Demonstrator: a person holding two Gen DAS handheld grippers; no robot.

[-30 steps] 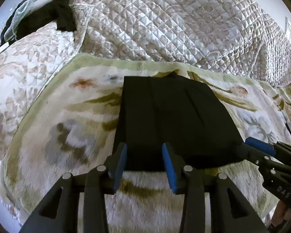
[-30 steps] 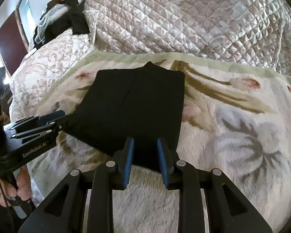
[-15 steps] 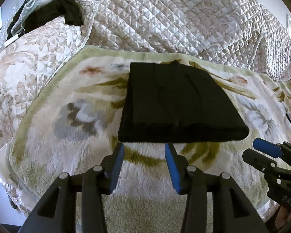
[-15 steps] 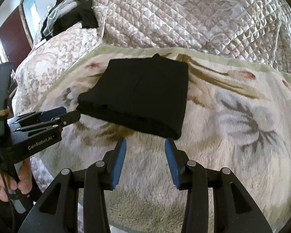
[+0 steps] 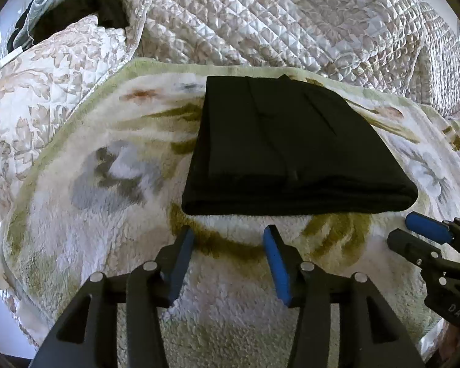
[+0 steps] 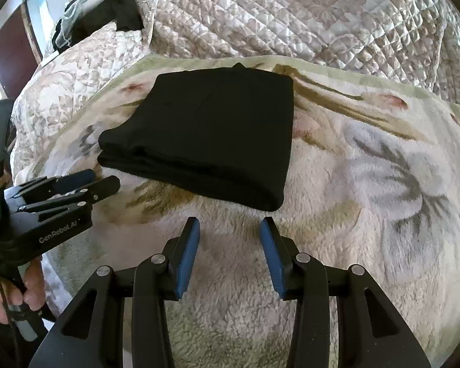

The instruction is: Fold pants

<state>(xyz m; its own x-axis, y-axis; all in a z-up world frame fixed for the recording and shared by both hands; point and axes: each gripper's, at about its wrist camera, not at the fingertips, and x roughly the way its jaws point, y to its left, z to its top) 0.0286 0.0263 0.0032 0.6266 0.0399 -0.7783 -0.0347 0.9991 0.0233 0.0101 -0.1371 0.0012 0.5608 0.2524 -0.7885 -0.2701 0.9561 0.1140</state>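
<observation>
With the folded black fabric pants [image 5: 288, 153] lying on the fleecy floral blanket [image 5: 107, 184], lift your left tool [image 5: 228, 239] and right tool [image 6: 229, 230], both part-open after widening and empty, straight clear without snagging the fold.

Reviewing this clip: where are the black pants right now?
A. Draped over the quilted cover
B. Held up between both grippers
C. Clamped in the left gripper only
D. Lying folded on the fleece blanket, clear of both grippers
D: the black pants lie folded on the fleece blanket, and the left gripper and right gripper are empty, short of them.
</observation>
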